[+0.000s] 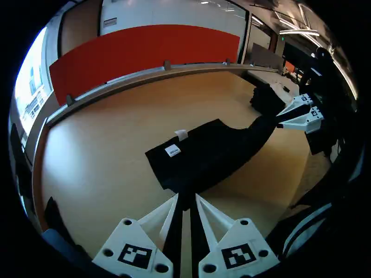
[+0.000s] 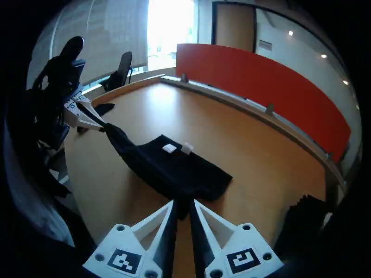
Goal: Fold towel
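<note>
The left gripper pinched one corner of the black towel. The right gripper clamped another corner, the rest lying on the tabletop.

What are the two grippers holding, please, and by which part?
The black towel: the left gripper and the right gripper each pinch one of its corners.
</note>
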Action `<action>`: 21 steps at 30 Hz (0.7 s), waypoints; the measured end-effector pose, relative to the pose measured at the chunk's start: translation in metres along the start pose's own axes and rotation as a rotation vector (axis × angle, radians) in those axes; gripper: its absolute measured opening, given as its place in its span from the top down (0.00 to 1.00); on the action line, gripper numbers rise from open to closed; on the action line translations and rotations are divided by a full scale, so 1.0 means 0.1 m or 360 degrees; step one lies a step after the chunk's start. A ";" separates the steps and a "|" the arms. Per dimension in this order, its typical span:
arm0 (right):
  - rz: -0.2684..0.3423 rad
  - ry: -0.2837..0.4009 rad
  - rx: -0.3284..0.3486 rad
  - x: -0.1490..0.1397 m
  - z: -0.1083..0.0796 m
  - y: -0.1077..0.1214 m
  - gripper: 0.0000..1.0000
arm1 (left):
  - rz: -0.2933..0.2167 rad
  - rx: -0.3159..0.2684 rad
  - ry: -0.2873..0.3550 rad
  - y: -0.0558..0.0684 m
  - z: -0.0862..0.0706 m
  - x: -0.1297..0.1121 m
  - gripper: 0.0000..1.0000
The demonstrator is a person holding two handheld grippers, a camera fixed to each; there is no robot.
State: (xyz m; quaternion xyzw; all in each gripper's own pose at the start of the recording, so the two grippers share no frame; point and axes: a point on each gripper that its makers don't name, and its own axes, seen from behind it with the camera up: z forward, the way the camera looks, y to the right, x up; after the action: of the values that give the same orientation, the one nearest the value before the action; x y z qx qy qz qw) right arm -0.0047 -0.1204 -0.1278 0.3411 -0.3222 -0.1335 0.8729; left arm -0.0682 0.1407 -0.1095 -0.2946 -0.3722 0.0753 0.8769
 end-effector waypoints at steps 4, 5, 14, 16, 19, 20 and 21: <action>-0.0007 -0.0016 0.0010 0.00 -0.05 -0.04 0.83 | -0.0009 -0.0013 -0.0001 0.02 -0.05 0.02 0.90; -0.0009 -0.0020 0.0013 -0.01 -0.06 -0.05 0.83 | -0.0009 -0.0017 0.0000 0.03 -0.06 0.02 0.90; 0.0022 -0.0027 0.0032 -0.01 -0.10 -0.07 0.83 | 0.0014 -0.0038 -0.0006 0.07 -0.08 0.01 0.90; 0.0024 -0.0030 0.0035 -0.01 -0.09 -0.06 0.83 | 0.0013 -0.0043 -0.0008 0.08 -0.06 0.01 0.90; 0.0021 -0.0039 0.0045 -0.02 -0.08 -0.05 0.83 | 0.0011 -0.0054 -0.0011 0.09 -0.04 0.01 0.90; 0.0018 -0.0044 0.0049 -0.03 -0.08 -0.05 0.83 | 0.0010 -0.0059 -0.0012 0.10 -0.03 0.01 0.90; 0.0017 -0.0047 0.0054 -0.03 -0.07 -0.05 0.83 | 0.0010 -0.0059 -0.0014 0.09 -0.02 0.01 0.90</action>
State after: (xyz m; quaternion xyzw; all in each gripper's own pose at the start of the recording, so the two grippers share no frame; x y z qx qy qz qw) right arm -0.0022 -0.1195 -0.1367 0.3521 -0.3391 -0.1283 0.8629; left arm -0.0651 0.1478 -0.1152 -0.3118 -0.3763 0.0723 0.8695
